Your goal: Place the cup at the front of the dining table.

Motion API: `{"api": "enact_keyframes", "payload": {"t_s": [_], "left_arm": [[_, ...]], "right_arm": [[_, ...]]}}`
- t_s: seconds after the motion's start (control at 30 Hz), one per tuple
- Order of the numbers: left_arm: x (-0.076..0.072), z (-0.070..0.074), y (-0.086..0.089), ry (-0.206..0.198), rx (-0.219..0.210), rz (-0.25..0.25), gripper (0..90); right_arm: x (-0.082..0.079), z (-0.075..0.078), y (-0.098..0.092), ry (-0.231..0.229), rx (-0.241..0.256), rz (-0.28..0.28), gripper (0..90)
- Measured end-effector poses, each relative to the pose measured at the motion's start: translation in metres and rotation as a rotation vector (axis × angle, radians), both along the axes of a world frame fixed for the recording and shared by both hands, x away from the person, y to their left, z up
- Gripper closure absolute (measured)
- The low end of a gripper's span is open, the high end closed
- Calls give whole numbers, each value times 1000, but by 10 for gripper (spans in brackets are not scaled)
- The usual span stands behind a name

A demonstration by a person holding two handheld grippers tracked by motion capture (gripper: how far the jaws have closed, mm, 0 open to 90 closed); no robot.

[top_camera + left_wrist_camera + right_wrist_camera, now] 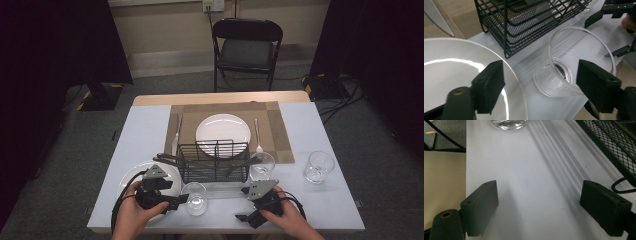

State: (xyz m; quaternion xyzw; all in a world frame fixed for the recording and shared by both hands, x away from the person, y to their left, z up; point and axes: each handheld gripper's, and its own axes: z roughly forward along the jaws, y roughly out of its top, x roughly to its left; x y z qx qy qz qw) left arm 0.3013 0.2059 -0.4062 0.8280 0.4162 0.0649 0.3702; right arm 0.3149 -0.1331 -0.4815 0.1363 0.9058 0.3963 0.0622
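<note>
Left gripper [540,82], jaws spread wide, points at an upright empty glass [571,62] near the table's [150,125] front edge; the glass stands just ahead of the jaws, ungripped. Beside it lie a white plate [454,75] and a black wire basket [524,22]. Right gripper [540,210], jaws likewise apart and empty, hovers over bare tabletop [524,170] at the front edge, facing the glass [509,123].
</note>
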Motion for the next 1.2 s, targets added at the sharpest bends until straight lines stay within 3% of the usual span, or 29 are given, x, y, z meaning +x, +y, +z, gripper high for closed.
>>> {"api": "enact_keyframes", "payload": {"t_s": [0.23, 0.37, 0.43, 0.67, 0.83, 0.93, 1.07, 1.2], "left_arm": [[0, -5, -5, 18, 11, -21, 356], [-1, -13, -9, 27, 82, -46, 407], [-1, -16, -10, 41, 96, -57, 427], [-3, -18, -13, 22, 121, -74, 502], [-4, -22, -16, 7, 184, -108, 588], [-4, -22, -17, 11, 176, -109, 619], [-4, -22, -17, -1, 217, -118, 718], [-3, -25, -17, 8, 207, -120, 747]], "right_arm": [[0, 0, 0, 0, 0, 0, 139], [0, 0, 0, 0, 0, 0, 139], [0, 0, 0, 0, 0, 0, 139], [0, 0, 0, 0, 0, 0, 139], [0, 0, 0, 0, 0, 0, 139], [0, 0, 0, 0, 0, 0, 139], [0, 0, 0, 0, 0, 0, 139], [0, 0, 0, 0, -1, 0, 139]]}}
